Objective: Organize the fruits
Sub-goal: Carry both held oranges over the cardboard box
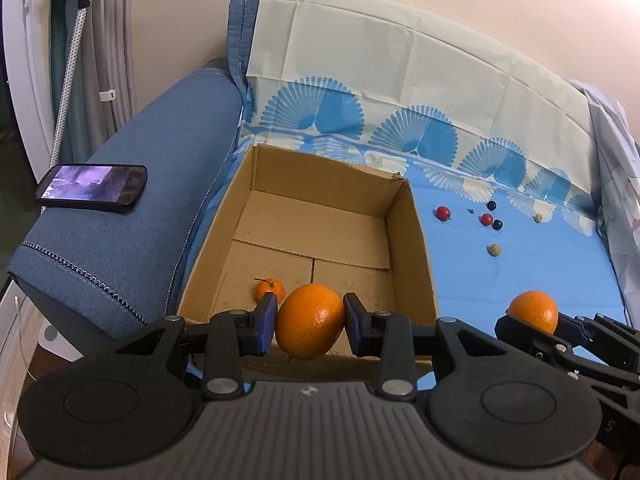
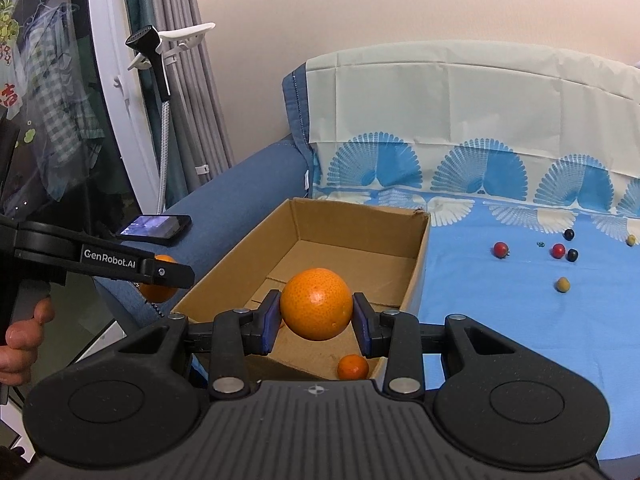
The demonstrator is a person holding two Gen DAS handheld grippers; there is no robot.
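Observation:
My left gripper (image 1: pixel 310 322) is shut on a large orange (image 1: pixel 310 320) and holds it above the near edge of an open cardboard box (image 1: pixel 416 240). My right gripper (image 2: pixel 316 314) is shut on a second orange (image 2: pixel 315 304), also above the box's near edge (image 2: pixel 416 276). A small mandarin (image 1: pixel 270 289) lies inside the box near its front wall; it also shows in the right wrist view (image 2: pixel 353 367). Each gripper shows in the other's view: the right one with its orange (image 1: pixel 534 312), the left one with its orange (image 2: pixel 160 280).
Small fruits lie on the blue patterned cloth right of the box: red ones (image 1: pixel 443 212) (image 1: pixel 487 219), dark ones (image 1: pixel 491 205), pale ones (image 1: pixel 495 249). A phone (image 1: pixel 91 189) rests on the blue sofa arm (image 1: pixel 132 208) left of the box.

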